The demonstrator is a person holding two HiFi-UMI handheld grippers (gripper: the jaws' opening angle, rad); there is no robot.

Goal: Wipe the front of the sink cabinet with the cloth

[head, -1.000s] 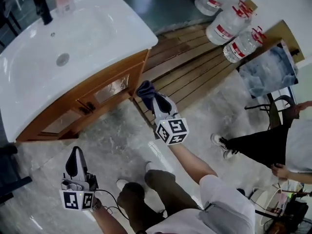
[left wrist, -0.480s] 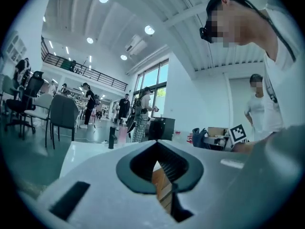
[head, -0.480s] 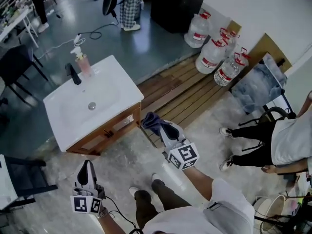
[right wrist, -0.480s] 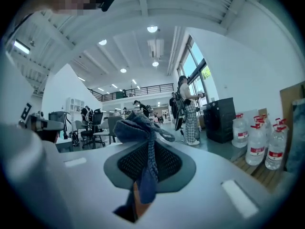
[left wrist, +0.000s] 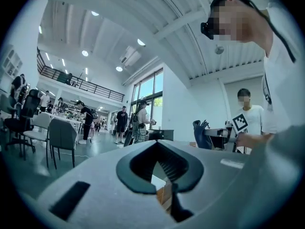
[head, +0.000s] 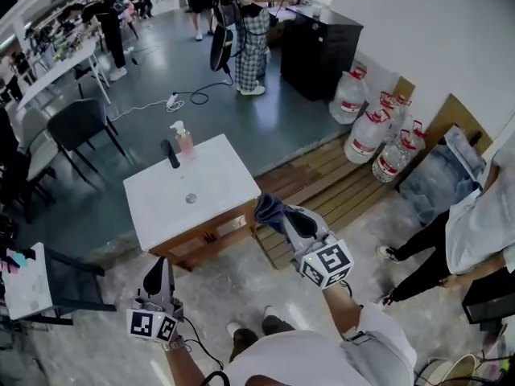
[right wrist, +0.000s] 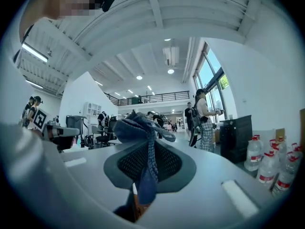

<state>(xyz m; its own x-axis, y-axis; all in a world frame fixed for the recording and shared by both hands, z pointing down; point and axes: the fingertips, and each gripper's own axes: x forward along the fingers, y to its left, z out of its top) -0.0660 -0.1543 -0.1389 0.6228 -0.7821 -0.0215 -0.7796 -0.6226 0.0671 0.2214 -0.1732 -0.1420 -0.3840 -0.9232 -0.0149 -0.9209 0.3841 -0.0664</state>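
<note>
The wooden sink cabinet (head: 208, 240) with its white basin top (head: 190, 187) stands well ahead of me in the head view. A dark blue cloth (head: 270, 208) bunches out of my right gripper (head: 283, 216), whose jaws are shut on it; it hangs off the cabinet's right front corner, apart from the wood. In the right gripper view the cloth (right wrist: 142, 132) drapes over the closed jaws. Lower left, my left gripper (head: 161, 278) is held in front of the cabinet with jaws together and nothing in them; its own view shows the shut gripper (left wrist: 167, 181) with a sliver of cabinet behind.
A black tap (head: 170, 153) and a pink soap bottle (head: 184, 138) stand on the basin's far edge. A wooden pallet (head: 334, 191) with water jugs (head: 385, 139) lies to the right. Black chairs (head: 79, 125) stand at left. A person (head: 471, 232) stands at right, others far back.
The view has pulled far back from the cabinet, which now looks small and distant. Both grippers stay shut; the right one still holds the cloth, now level with the cabinet's right corner.
</note>
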